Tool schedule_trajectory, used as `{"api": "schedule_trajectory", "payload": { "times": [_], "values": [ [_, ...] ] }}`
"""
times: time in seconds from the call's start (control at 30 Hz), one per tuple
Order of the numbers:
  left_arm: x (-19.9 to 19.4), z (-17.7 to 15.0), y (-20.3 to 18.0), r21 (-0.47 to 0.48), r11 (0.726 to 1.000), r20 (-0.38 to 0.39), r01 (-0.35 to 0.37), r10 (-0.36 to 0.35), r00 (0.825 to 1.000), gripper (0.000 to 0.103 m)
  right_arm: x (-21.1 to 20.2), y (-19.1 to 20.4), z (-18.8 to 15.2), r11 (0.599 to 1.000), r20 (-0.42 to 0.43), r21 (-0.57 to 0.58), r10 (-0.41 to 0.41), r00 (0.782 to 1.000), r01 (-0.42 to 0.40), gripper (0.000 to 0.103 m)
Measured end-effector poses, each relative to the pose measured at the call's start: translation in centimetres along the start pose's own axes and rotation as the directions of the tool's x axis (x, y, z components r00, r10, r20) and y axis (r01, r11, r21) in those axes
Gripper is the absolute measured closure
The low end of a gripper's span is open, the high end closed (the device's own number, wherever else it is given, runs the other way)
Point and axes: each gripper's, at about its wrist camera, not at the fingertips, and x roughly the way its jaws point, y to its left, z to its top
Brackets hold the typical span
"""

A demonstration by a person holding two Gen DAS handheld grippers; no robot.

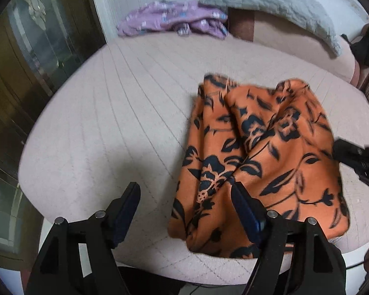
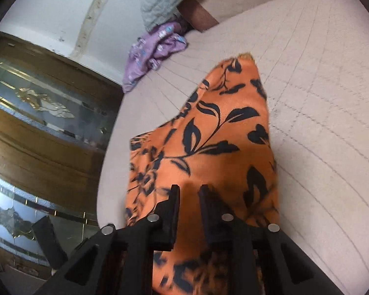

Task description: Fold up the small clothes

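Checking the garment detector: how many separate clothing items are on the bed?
2. The orange floral garment lies near the front edge of the bed, under both sets of fingers. The purple garment is bunched at the far edge beside the grey pillow. More may be hidden.

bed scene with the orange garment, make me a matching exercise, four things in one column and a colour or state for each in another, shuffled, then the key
Things:
1. floral garment
2. crumpled clothes at the far edge of the bed
3. left gripper
4. pillow

Colour or state:
A. purple with small prints
B. pale grey, quilted
C. orange with dark leaves
D. jaws wide apart, nothing between them

Pairs: 1-C, 2-A, 3-D, 4-B
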Motion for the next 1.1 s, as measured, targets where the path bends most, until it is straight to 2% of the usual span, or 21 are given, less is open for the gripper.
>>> {"api": "schedule_trajectory", "payload": {
  "times": [0.17,0.27,0.33,0.5,0.6,0.73,0.8,0.87,0.9,0.93,1.0,1.1],
  "values": [
    [-2.4,0.1,-0.1,0.010,0.999,0.068,-0.039,0.038,0.997,0.025,-2.8,0.7,-3.0,0.998,0.002,-0.057,0.024,1.000,-0.024,0.084],
    [-2.5,0.2,0.0,0.010,0.999,0.067,-0.039,0.039,0.997,0.025,-0.7,-0.5,-4.6,0.999,-0.078,-0.028,-0.020,0.997,0.018,0.085],
    [-2.5,0.2,0.0,0.015,0.999,0.068,-0.041,0.040,0.997,0.025,0.6,-1.9,-5.3,1.000,-0.076,0.022,0.010,0.997,-0.008,0.085],
    [-2.7,0.4,-0.2,0.025,0.999,0.080,-0.045,0.043,0.996,0.025,-0.2,-1.4,-4.3,1.000,-0.104,0.019,0.009,0.995,-0.007,0.085],
    [-2.8,0.6,-0.3,0.033,0.998,0.085,-0.050,0.047,0.995,0.025,-1.3,-0.7,-3.8,1.000,-0.077,0.013,0.029,0.997,-0.028,0.084],
    [-2.5,0.7,-0.8,0.049,0.998,0.082,-0.048,0.043,0.996,0.025,-1.5,0.5,-4.0,0.999,-0.074,-0.035,0.011,0.997,-0.014,0.084],
    [-1.6,0.5,-1.2,0.061,0.997,0.062,-0.043,0.040,0.997,0.025,0.1,0.0,-4.6,0.997,-0.115,-0.045,-0.059,0.992,0.055,0.085],
    [0.3,-0.1,-2.0,0.094,0.995,0.003,-0.038,0.038,0.999,0.025,0.8,-0.9,-5.2,0.999,-0.097,-0.026,-0.037,0.995,0.034,0.085],
    [2.0,-0.6,-2.7,0.138,0.989,-0.059,-0.050,0.059,0.997,0.025,0.8,-1.1,-5.3,0.999,-0.085,-0.028,-0.030,0.996,0.028,0.085],
    [3.2,-1.2,-3.3,0.175,0.982,-0.085,-0.071,0.087,0.993,0.025,0.8,-1.0,-5.3,0.999,-0.083,-0.039,-0.032,0.996,0.029,0.085],
    [2.9,-1.2,-3.7,0.202,0.975,-0.046,-0.096,0.107,0.993,0.023,0.9,-0.9,-5.3,0.998,-0.097,-0.052,-0.038,0.995,0.033,0.085],
    [2.2,-0.3,-3.5,0.216,0.973,-0.066,-0.086,0.102,0.993,0.023,0.7,-0.8,-4.9,0.999,-0.111,-0.026,-0.026,0.993,0.023,0.085]
  ]
}}
